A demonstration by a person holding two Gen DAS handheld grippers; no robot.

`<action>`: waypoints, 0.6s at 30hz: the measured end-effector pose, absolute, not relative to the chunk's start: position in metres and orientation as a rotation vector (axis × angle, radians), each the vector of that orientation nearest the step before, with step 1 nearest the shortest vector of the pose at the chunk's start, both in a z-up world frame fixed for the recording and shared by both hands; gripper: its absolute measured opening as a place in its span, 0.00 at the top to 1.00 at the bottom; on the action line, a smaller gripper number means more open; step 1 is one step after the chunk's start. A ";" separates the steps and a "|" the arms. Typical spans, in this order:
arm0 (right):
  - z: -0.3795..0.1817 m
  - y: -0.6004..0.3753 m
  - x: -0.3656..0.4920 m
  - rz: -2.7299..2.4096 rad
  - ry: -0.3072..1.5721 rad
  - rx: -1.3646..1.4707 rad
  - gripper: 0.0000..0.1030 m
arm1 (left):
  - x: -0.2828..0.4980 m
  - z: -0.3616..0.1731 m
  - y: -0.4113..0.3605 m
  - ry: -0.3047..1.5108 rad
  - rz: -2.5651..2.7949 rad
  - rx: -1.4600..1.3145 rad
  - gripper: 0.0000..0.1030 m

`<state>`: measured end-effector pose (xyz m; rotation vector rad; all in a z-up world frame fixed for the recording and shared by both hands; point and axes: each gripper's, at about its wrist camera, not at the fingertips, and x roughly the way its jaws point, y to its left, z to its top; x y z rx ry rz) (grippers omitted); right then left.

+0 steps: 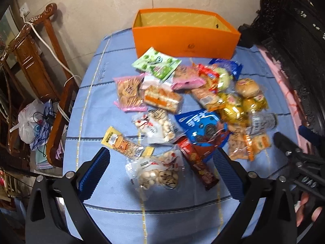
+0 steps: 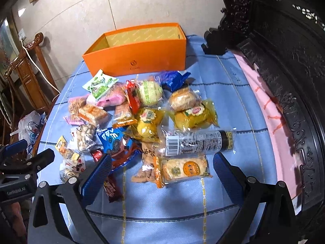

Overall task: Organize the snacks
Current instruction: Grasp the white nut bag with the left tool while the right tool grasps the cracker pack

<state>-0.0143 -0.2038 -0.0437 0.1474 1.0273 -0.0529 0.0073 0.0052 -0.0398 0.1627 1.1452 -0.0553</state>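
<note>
We hold both tongs, left (image 1: 160, 170) and right (image 2: 162, 170), open and empty over the snacks (image 1: 182, 109); best grab edge packets first, then the orange box (image 1: 182, 38).

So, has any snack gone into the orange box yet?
No: in the left wrist view the orange box shows only its bare yellow lining, and the snack packets all lie on the blue tablecloth in front of it.

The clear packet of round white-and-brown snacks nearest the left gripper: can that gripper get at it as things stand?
Probably yes. The packet lies between the open left gripper's fingers, nothing on top; only the brown bar lies close beside it.
</note>
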 end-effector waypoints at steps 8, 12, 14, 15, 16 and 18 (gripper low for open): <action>-0.081 -0.219 -0.017 -0.063 1.068 0.132 0.03 | 0.011 -0.088 0.034 1.200 -0.060 0.191 0.04; -0.099 -0.224 -0.020 -0.052 1.083 0.144 0.03 | 0.013 -0.115 0.045 1.260 -0.048 0.200 0.04; -0.107 -0.225 -0.021 -0.041 1.096 0.151 0.03 | 0.016 -0.123 0.044 1.273 -0.066 0.181 0.04; -0.111 -0.224 -0.021 -0.031 1.103 0.156 0.03 | 0.015 -0.125 0.043 1.276 -0.077 0.171 0.04; -0.113 -0.223 -0.022 -0.024 1.110 0.156 0.03 | 0.016 -0.126 0.039 1.267 -0.085 0.173 0.04; -0.116 -0.220 -0.022 -0.010 1.113 0.155 0.03 | 0.016 -0.129 0.031 1.256 -0.113 0.189 0.04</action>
